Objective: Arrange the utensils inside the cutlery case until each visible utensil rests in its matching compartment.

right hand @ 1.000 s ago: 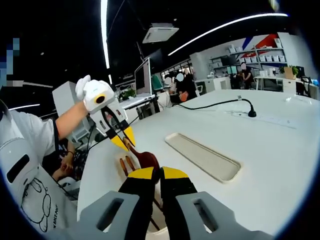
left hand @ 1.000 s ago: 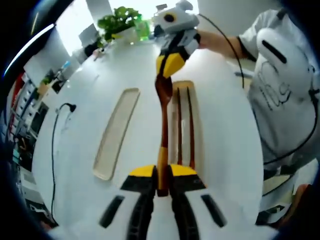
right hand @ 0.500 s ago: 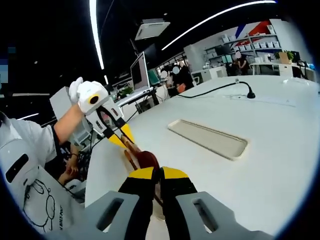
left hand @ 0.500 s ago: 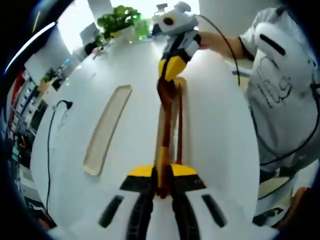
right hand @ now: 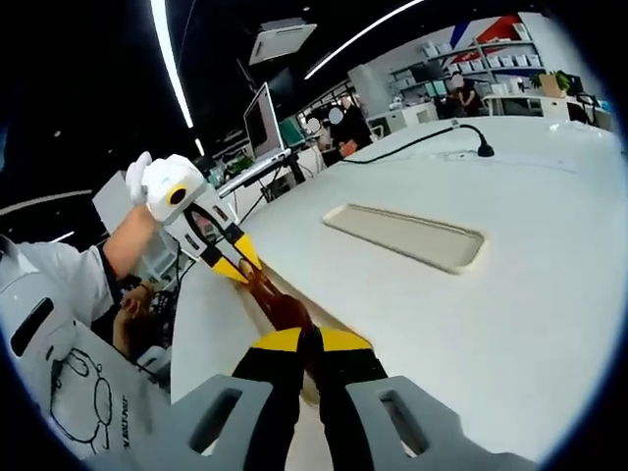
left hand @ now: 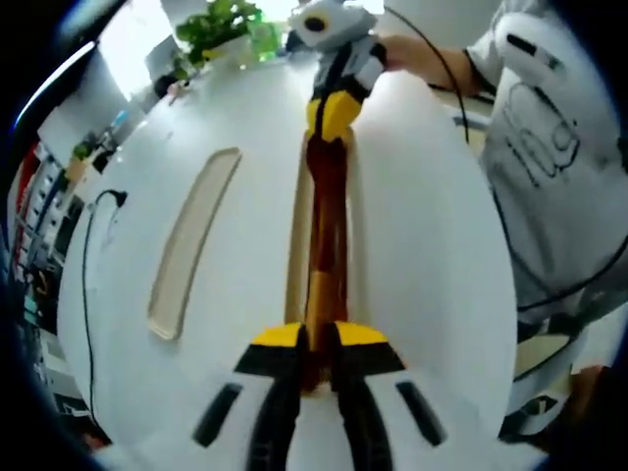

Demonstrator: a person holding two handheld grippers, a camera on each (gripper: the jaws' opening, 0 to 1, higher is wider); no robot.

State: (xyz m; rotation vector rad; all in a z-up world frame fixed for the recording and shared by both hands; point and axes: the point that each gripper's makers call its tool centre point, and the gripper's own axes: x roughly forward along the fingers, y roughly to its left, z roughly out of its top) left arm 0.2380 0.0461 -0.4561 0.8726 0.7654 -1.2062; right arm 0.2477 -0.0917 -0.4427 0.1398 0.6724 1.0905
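In the left gripper view, the left gripper [left hand: 316, 355] is pinching the handle end of a wooden spoon [left hand: 325, 231], its jaws pressed against the wood. The spoon is running away from the camera, directly over the beige cutlery case [left hand: 297, 235] lying on the white table [left hand: 432, 255]. At the far end the right gripper [left hand: 334, 110] is clamping the spoon's bowl, so both ends are being carried together. Compared with a second ago, the spoon is now covering the chopsticks that were showing beside it in the case, and the case looks narrower beneath it (much of that is the camera swinging). My reading is that the spoon is being lined up over its slot and not yet released. Off to the left, well apart, the case's flat lid [left hand: 189, 240] is lying open-side up.

The right gripper view is adding the opposite angle: the right gripper [right hand: 310, 343] closed on the dark bowl of the spoon, the left gripper [right hand: 235, 265] beyond it, and the lid [right hand: 407, 235] farther off.
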